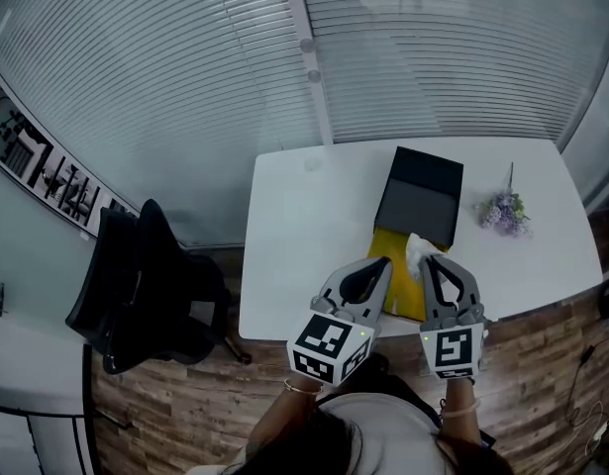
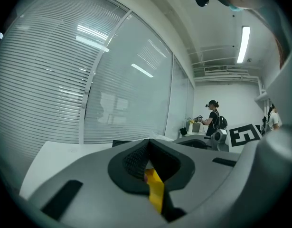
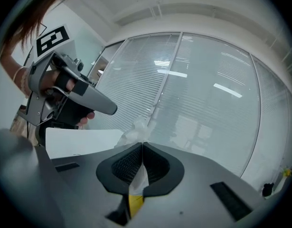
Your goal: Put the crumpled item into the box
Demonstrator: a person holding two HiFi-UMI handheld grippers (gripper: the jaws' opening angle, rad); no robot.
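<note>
A crumpled white tissue [image 1: 417, 249] hangs over the yellow part [image 1: 395, 283] of an open black box [image 1: 420, 194] on the white table [image 1: 304, 236]. My right gripper [image 1: 426, 261] is shut on the tissue, which sticks out past the closed tips in the right gripper view [image 3: 135, 129]. My left gripper [image 1: 385, 261] hovers beside it over the yellow surface, shut, with nothing seen between its fingers. In the left gripper view the jaws meet and yellow [image 2: 154, 189] shows through the gap below them.
A small bunch of purple flowers [image 1: 504, 211] lies on the table to the right of the box. A black office chair [image 1: 136, 285] stands left of the table. A glass wall with blinds [image 1: 185, 77] runs behind. The table's near edge is under my grippers.
</note>
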